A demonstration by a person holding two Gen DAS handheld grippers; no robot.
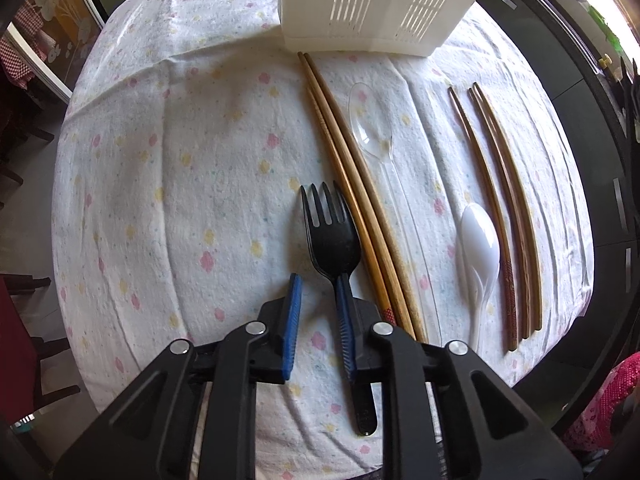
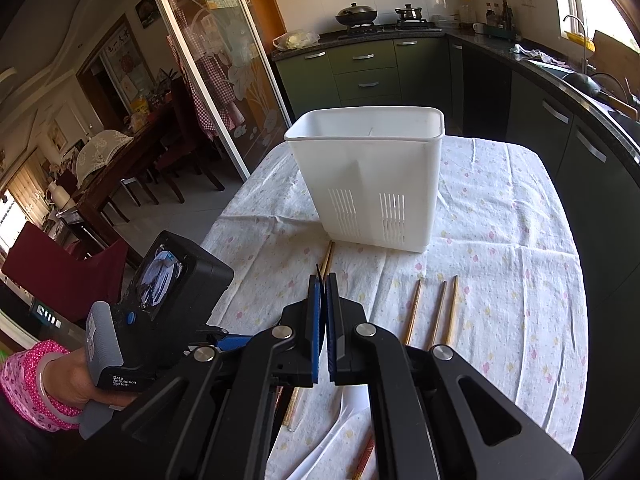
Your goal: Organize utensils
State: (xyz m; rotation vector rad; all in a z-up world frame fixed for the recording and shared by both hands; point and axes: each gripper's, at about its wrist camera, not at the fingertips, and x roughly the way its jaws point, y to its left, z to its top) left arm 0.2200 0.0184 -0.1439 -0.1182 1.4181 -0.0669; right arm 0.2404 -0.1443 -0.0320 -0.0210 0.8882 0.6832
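Observation:
In the left wrist view, a black plastic fork (image 1: 330,232) lies on the flowered tablecloth, tines pointing away. My left gripper (image 1: 318,292) is open; its right finger (image 1: 345,320) lies over the fork's neck, and the handle passes under it. To the right lie a pair of light wooden chopsticks (image 1: 352,188), a clear plastic spoon (image 1: 370,124), a white spoon (image 1: 480,256) and several dark chopsticks (image 1: 504,208). The white slotted utensil holder (image 1: 372,4) stands at the far edge, also in the right wrist view (image 2: 372,176). My right gripper (image 2: 323,284) is shut and empty, held above the table.
The tablecloth-covered table (image 2: 500,240) has green kitchen cabinets (image 2: 360,76) beyond and to the right. The hand-held left device (image 2: 160,300) sits at the left. Dining chairs and a glass sliding door (image 2: 216,80) stand left.

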